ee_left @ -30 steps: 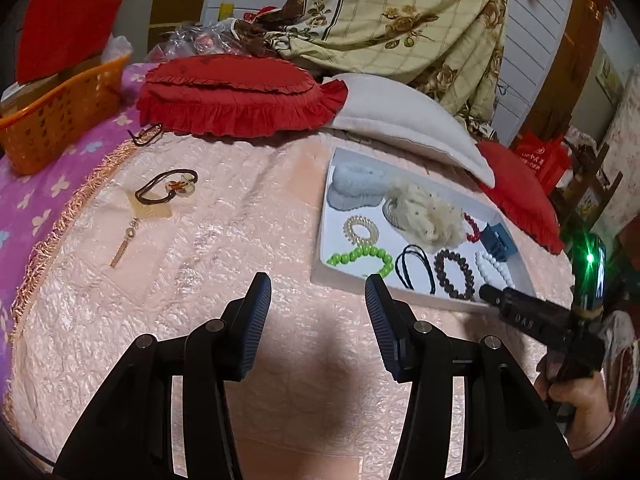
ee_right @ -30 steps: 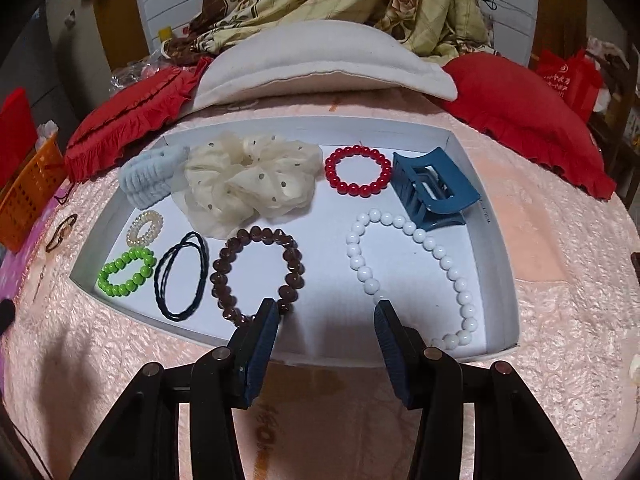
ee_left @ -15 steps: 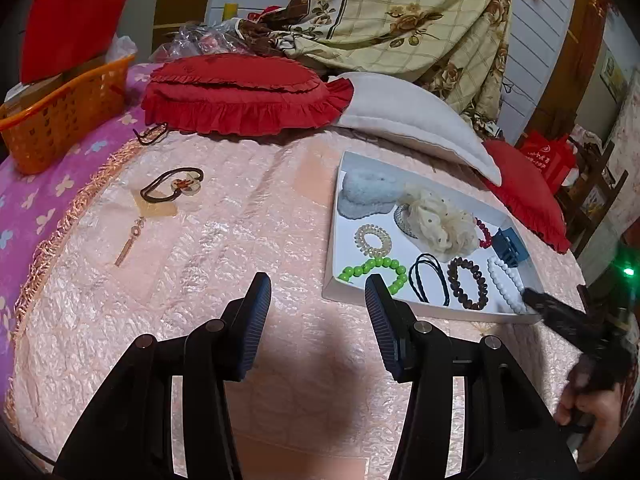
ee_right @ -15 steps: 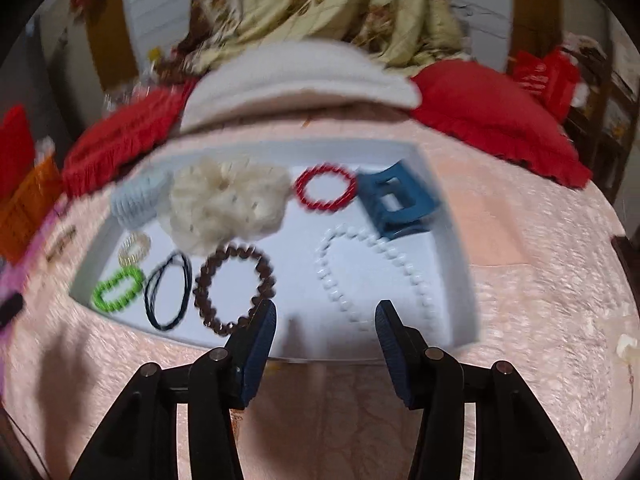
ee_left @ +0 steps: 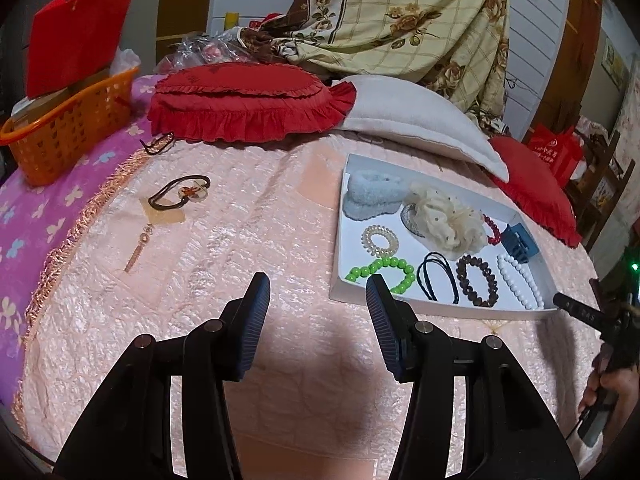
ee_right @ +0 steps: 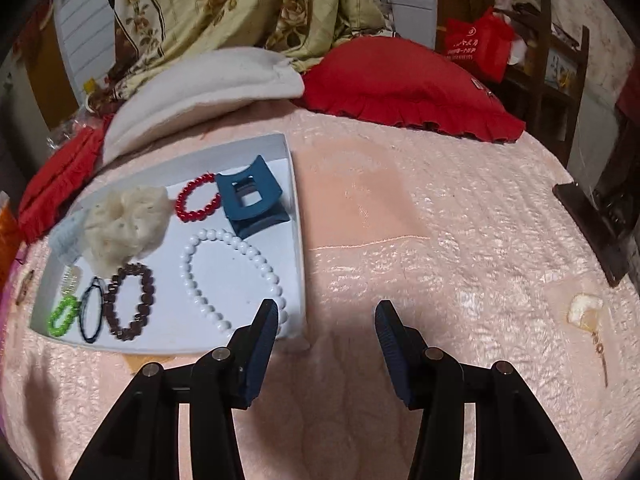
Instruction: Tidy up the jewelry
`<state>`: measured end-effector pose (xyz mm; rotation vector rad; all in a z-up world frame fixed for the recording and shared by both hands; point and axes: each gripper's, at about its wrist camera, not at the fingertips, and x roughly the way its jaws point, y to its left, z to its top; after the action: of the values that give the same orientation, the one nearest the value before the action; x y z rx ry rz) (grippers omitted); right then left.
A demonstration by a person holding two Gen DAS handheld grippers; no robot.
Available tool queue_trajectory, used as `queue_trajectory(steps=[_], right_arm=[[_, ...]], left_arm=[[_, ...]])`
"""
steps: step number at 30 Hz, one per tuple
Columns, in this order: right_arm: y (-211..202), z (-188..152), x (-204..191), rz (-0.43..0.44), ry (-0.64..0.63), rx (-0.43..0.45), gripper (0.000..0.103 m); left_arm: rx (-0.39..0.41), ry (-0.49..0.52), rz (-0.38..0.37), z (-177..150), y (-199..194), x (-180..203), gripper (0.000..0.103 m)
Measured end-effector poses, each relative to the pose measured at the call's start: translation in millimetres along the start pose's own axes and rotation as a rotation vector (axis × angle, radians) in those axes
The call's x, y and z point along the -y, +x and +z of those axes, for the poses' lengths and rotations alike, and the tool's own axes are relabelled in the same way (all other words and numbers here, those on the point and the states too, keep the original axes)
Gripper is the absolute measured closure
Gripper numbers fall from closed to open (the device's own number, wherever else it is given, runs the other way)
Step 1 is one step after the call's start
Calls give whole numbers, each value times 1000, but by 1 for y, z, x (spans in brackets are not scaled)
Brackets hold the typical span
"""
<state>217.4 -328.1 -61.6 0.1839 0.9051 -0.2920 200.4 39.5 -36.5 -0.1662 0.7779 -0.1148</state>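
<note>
White tray [ee_right: 298, 216]: jewelry inside | left hand-held gripper [ee_left: 316, 294]: open, empty | right hand-held gripper [ee_right: 326, 320]: open, empty

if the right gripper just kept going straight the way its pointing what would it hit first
Most likely bare pink bedspread. The right gripper stands open and empty, aimed just right of the white tray; depth is hard to judge.

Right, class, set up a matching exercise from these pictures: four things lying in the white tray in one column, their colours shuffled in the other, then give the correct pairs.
Things, all in the white tray:
1. hair clip
2. long bead strand
3. small bead bracelet beside the clip
4. bead bracelet at the tray's near left corner

Colours:
A. green
B. white
C. dark blue
D. red

Pairs: 1-C, 2-B, 3-D, 4-A
</note>
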Motion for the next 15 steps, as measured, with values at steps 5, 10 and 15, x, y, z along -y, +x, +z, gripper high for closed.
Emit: queue_trajectory(steps=[5, 10, 15], right_arm=[[6, 4, 7, -32, -4, -6, 54], [10, 11, 4, -108, -66, 10, 54], [-16, 2, 6, -54, -14, 48, 54]], left_arm=[[8, 0, -6, 1, -2, 0, 53], [17, 1, 1, 2, -3, -2, 50], [34, 39, 32, 1, -3, 4, 50]])
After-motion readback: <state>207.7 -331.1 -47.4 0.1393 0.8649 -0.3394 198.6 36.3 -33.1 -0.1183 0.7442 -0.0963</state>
